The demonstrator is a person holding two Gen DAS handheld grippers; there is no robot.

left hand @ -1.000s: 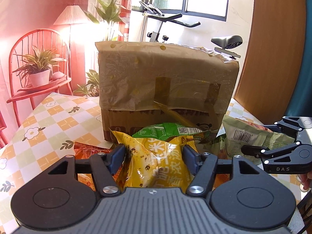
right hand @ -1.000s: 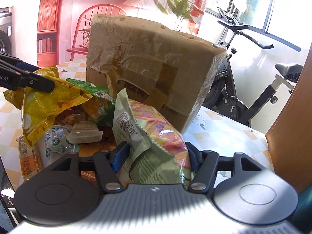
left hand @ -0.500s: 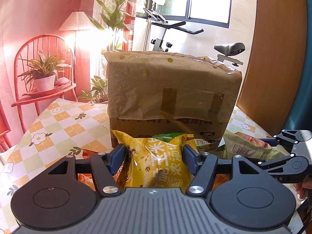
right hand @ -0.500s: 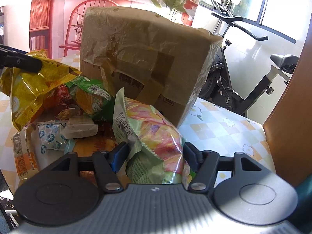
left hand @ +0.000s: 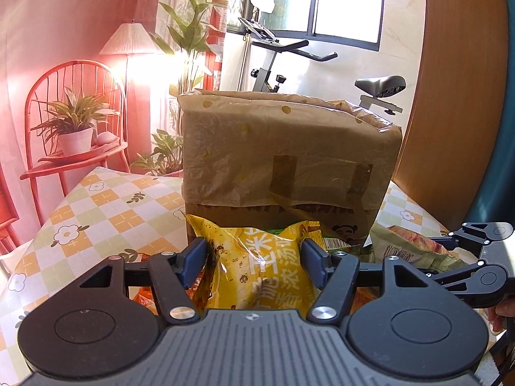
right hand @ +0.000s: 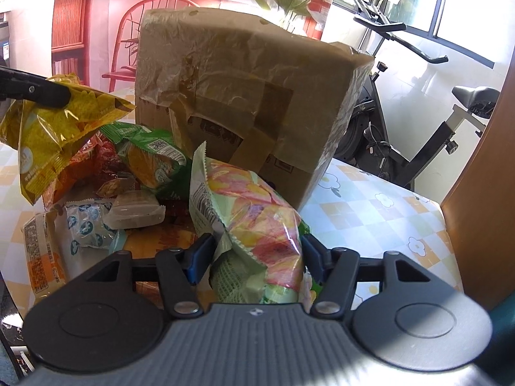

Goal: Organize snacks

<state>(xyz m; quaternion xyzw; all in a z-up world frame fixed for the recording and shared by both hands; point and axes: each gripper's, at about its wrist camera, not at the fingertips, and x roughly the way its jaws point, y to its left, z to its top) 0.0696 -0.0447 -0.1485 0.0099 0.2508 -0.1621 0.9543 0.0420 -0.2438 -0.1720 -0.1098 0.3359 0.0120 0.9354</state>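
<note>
Both grippers are loaded, so the step in hand is judged to be transfer of lifted snacks toward the container. The left gripper (left hand: pixel 253 257) has its fingers (left hand: pixel 194 257) partly apart and clamped on the two sides of a crinkled yellow plastic snack bag with printed characters (left hand: pixel 257 276), which hangs clear above the pile. The right gripper (right hand: pixel 257 259) carries a puffed pale-green foil snack bag with pink and yellow print (right hand: pixel 254 225); its fingers (right hand: pixel 201 255) are closing slightly on the bag's lower part, with the bag between them. The tall brown cardboard box lined with a translucent plastic bag taped to its outside (left hand: pixel 286 157) stands on the checked floral tablecloth surface (left hand: pixel 106 206), just behind the pile and close ahead of both grippers. Its interior is not visible from either camera, so its contents cannot be stated. The loose snack packets (right hand: pixel 128 193), green, red, white-blue and orange, lie on the surface in front of the box. The next move probably calls for raising each bag above the lined rim before releasing it, one gripper at a time to avoid collision.
</note>
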